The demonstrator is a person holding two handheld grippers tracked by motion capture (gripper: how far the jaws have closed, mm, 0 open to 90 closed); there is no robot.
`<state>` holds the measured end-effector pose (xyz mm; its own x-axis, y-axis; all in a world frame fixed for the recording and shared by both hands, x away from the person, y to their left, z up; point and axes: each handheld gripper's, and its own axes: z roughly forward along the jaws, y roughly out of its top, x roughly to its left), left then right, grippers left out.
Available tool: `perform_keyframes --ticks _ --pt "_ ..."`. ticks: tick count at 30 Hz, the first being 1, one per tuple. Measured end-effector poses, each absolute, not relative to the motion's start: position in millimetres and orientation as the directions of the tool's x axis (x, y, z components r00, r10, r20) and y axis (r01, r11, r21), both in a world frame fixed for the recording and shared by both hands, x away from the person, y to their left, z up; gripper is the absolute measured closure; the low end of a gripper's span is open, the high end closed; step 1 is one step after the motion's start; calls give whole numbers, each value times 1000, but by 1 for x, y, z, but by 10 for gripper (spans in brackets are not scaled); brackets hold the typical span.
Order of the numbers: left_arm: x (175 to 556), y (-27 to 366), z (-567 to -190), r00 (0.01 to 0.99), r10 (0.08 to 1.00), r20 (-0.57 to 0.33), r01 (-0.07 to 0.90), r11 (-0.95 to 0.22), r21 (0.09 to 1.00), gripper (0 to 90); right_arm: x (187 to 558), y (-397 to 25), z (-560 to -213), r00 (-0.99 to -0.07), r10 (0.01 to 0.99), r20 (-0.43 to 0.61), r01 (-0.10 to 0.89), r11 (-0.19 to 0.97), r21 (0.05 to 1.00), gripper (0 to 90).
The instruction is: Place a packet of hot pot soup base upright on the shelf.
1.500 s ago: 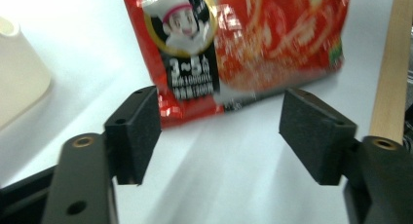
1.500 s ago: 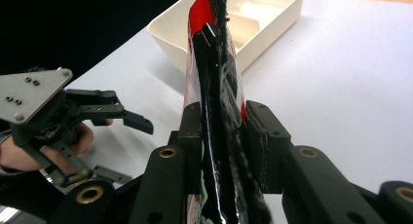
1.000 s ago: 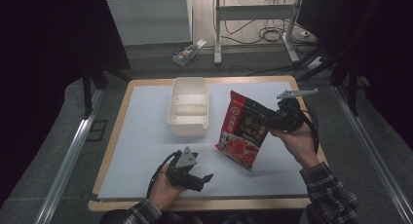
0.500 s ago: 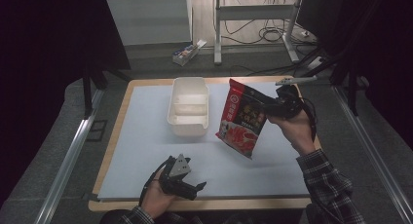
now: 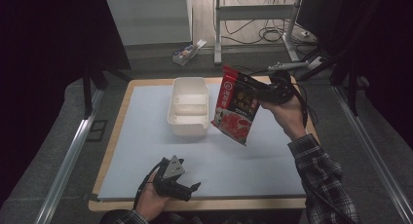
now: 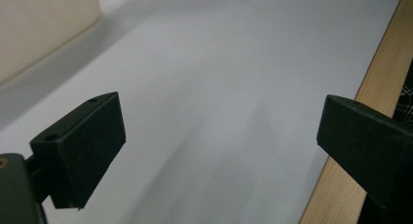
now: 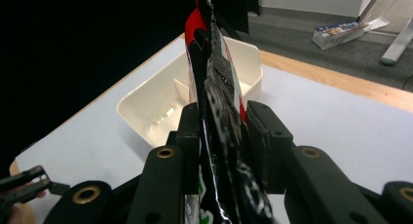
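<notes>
A red snack bag [image 5: 236,104] hangs in the air just right of the white divided tray [image 5: 187,107], lifted off the mat. My right gripper [image 5: 258,93] is shut on the bag's right edge; in the right gripper view the bag [image 7: 214,87] stands edge-on between the two jaws of that gripper [image 7: 221,131], with the tray [image 7: 160,112] beyond it. My left gripper [image 5: 190,190] rests low near the table's front edge, held in a hand. Its jaws stand wide apart in the left gripper view [image 6: 219,136], with nothing between them but mat.
A pale blue mat [image 5: 243,160] covers the wooden table [image 5: 204,204]. A corner of the tray [image 6: 39,24] shows at the upper left of the left gripper view. A small box [image 5: 187,52] and cables lie on the floor beyond the table.
The right gripper has lifted the bag higher and carried it left toward the tray. The left gripper has drawn back toward the front edge of the table.
</notes>
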<state>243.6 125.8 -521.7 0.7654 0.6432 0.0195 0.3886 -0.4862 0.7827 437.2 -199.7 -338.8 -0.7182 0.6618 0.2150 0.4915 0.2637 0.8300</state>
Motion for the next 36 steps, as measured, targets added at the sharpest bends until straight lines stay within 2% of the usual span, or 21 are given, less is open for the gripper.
perform_keyframes --ticks 18,36 --pt "235 137 -525 750 662 7 410 -473 780 36 474 -150 -327 -725 654 216 473 246 846 682" --pt "235 139 -527 751 660 -11 425 -470 774 30 498 -97 -331 -751 632 192 439 261 860 681"
